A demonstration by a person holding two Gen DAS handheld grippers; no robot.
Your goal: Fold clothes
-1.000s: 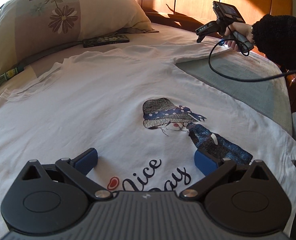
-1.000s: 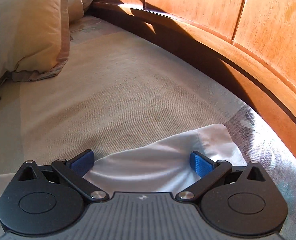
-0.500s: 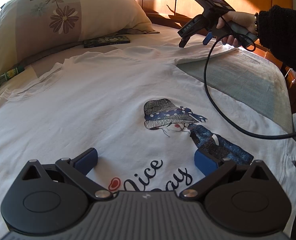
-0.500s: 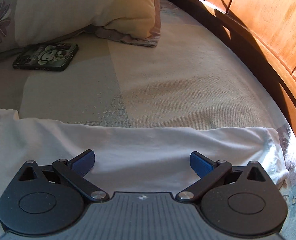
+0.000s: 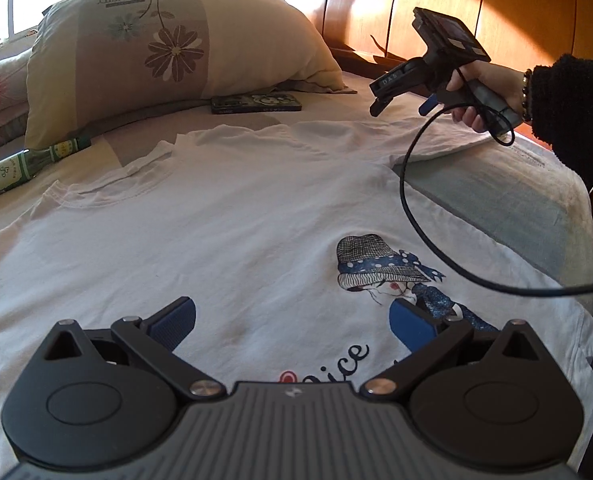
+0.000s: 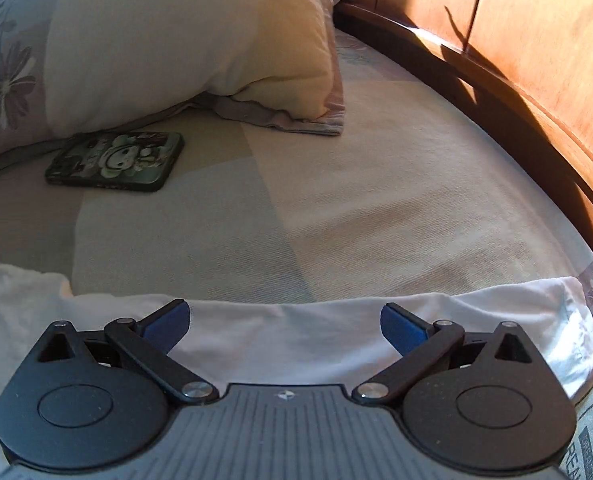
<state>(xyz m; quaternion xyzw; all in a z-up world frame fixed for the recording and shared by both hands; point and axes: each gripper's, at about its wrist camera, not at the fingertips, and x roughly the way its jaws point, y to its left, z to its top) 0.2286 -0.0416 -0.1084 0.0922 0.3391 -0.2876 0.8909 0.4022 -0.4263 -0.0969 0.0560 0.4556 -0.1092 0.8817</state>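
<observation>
Lifted since before, right tool (image 5: 400, 104) hangs spread above white T-shirt's (image 5: 236, 220) sleeve; left tool (image 5: 292, 320) spread over its print

The white cotton T-shirt (image 5: 224, 240) spread on the bed carries black cursive lettering reading "ice", its first letter hidden. The cream floral pillow (image 5: 168, 52) shows "DREAMCITY" upside down. The black handheld right gripper (image 5: 400, 106) bears "DAS" on one arm.
</observation>
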